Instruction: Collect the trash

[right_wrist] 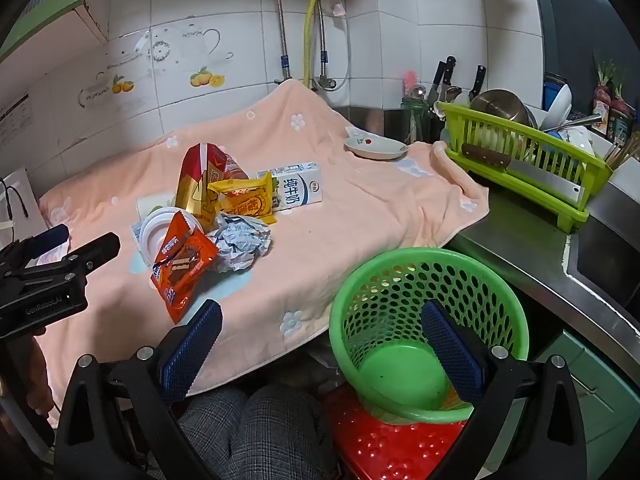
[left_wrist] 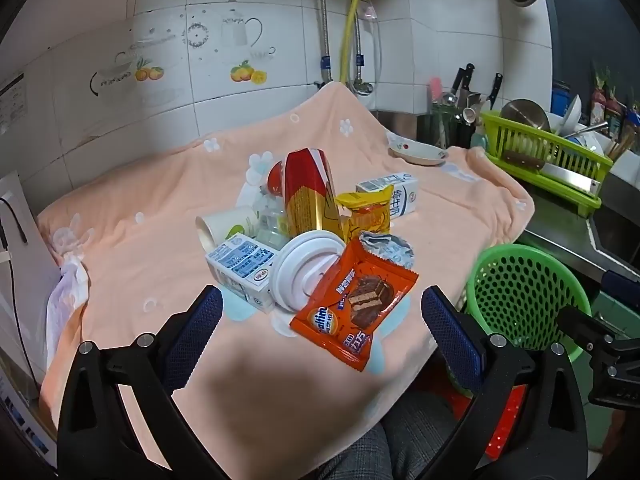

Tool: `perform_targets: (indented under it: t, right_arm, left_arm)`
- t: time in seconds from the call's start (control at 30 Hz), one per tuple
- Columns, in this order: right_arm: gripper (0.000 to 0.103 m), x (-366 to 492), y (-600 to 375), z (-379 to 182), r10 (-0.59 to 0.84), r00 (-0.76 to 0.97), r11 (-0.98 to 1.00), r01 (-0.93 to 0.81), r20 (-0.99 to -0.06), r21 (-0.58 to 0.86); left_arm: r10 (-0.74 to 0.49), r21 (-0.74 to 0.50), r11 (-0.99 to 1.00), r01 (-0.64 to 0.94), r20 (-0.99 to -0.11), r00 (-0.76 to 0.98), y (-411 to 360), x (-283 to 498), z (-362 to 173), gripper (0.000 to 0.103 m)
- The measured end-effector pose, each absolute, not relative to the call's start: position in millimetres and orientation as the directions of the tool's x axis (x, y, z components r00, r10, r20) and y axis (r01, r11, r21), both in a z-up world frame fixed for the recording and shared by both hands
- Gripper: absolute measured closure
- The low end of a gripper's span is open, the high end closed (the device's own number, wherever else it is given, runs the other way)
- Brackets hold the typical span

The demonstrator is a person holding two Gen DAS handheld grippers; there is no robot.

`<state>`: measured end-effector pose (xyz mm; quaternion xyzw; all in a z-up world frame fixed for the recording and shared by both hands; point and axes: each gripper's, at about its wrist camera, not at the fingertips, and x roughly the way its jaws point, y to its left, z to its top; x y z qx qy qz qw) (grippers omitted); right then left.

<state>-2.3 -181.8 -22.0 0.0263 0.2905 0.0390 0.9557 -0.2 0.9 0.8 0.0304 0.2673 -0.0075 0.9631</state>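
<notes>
Trash [left_wrist: 320,248] is lying heaped on the peach towel [left_wrist: 160,240], none yet binned, it seems. The left gripper [left_wrist: 322,312] and right gripper [right_wrist: 322,328] are hanging wide, empty. Next: closing on the orange wrapper [left_wrist: 352,304], then reaching the green basket [right_wrist: 400,272].

Peach towel [left_wrist: 168,240] over the counter: soft cloth, matt, fluffy nap. Orange snack wrapper [left_wrist: 354,312]: glossy plastic film. Tall red-and-gold bag [left_wrist: 306,192]: shiny foil-like film. Crumpled wrapper [right_wrist: 240,246]: silvery, creased. White lid [left_wrist: 304,276]: smooth plastic, ridged. Milk carton [right_wrist: 298,186]: coated paperboard, slight sheen. Green basket [right_wrist: 428,320]: perforated plastic, smooth. Lime dish rack [right_wrist: 520,160]: glossy plastic. Wall tiles [left_wrist: 168,92]: glazed. Bare counter [right_wrist: 520,248]: brushed metal.
</notes>
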Motion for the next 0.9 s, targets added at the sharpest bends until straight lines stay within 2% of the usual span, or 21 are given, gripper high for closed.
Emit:
perform_targets:
  t: [0.9]
  right_arm:
    - [0.006,-1.4,-187.3,-17.5,0.08,0.826,0.996,-0.046,-0.559,0.075]
  left_arm:
    - [-0.026,0.04,0.998,0.054,-0.514,0.857,-2.1,2.3,2.9,0.005]
